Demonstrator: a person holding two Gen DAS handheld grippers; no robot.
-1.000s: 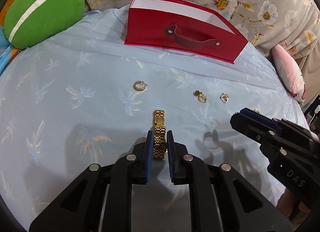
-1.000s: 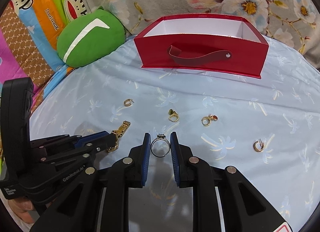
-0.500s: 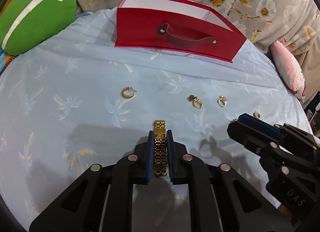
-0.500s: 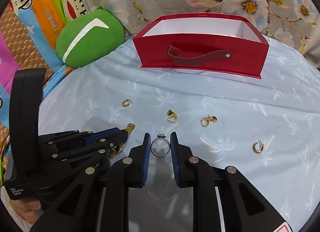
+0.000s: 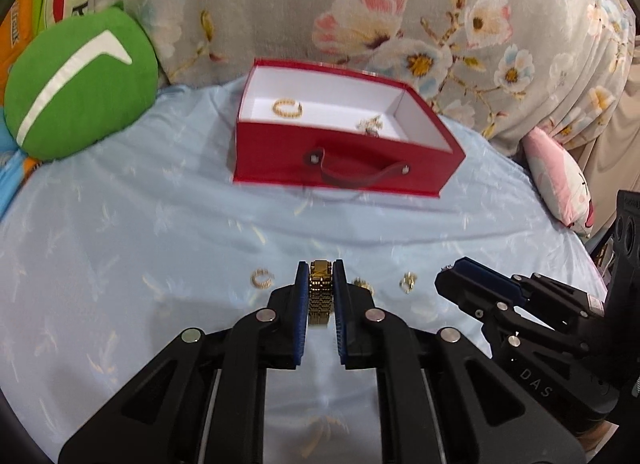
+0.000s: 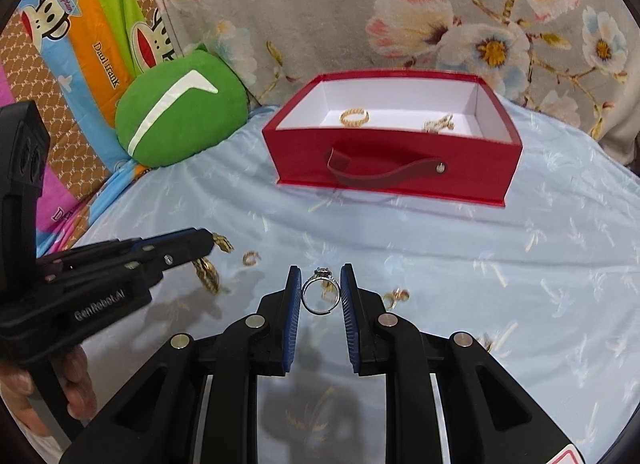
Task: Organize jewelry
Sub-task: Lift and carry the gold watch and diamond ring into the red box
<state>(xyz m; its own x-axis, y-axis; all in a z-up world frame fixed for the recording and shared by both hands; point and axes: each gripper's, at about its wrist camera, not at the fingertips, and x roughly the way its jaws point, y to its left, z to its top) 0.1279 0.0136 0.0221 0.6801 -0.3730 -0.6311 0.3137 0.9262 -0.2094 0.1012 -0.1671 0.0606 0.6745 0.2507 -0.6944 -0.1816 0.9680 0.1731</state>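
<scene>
Now both tools are loaded and raised off the pale blue palm-print bedsheet (image 5: 120,232): the left gripper (image 5: 320,284) is clenched on a gold link bracelet (image 5: 320,296) that hangs between its blue pads, and the right gripper (image 6: 320,288) pinches a silver ring with a stone setting (image 6: 320,290) across its hoop. Ahead, well apart from both, stands the open red cardboard box with a strap handle (image 6: 396,168), already holding a gold band (image 6: 354,117) and another gold piece (image 6: 439,123). Several small gold earrings (image 5: 262,278) lie on the sheet. To do the carry well, I judge each tool should travel level and clear the box's near wall before descending, then loosen low over the white floor so nothing bounces out; the dangling bracelet tail looks likeliest to snag on the rim.
</scene>
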